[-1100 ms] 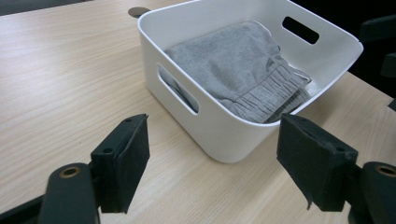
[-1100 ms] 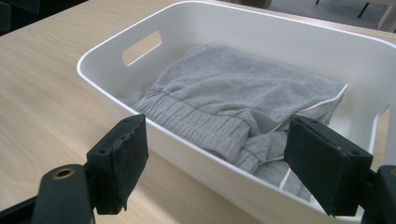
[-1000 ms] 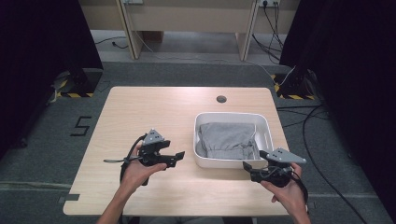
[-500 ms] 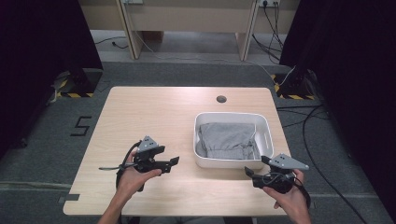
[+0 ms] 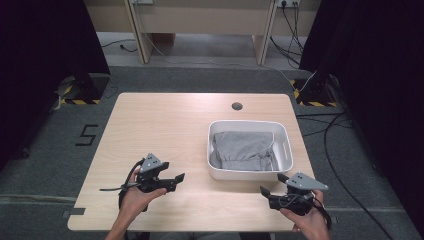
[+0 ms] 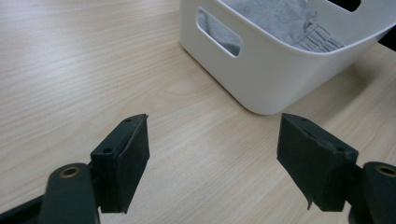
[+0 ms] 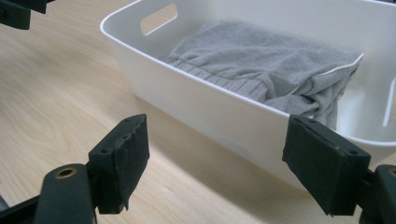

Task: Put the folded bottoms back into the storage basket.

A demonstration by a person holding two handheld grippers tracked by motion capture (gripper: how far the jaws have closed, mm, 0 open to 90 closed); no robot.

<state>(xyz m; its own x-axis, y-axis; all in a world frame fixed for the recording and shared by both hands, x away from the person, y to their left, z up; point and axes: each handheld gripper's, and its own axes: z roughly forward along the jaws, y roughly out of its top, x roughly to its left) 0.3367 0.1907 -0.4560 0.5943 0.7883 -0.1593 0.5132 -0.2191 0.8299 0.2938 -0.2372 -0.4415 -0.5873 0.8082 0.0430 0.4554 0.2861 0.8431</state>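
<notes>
A white plastic basket (image 5: 283, 135) stands on the right half of the wooden table, with a folded grey garment (image 5: 244, 149) inside it. My left gripper (image 5: 179, 179) hovers low over the table to the basket's left, open and empty, its jaws pointing at the basket (image 6: 261, 65). Near the front edge, just below the basket's right corner, my right gripper (image 5: 265, 194) is open too, with nothing between its fingers. Past its jaws I see the basket wall (image 7: 196, 98) and the grey garment (image 7: 261, 60) close up.
The table (image 5: 165, 125) is bare wood with a small round cable hole (image 5: 237, 106) at the back. Cables and dark stands lie on the floor beyond the table's right and left edges.
Both hands have drawn back toward the front edge of the table and sunk lower, the left one more. Both pairs of jaws stay open and empty.
</notes>
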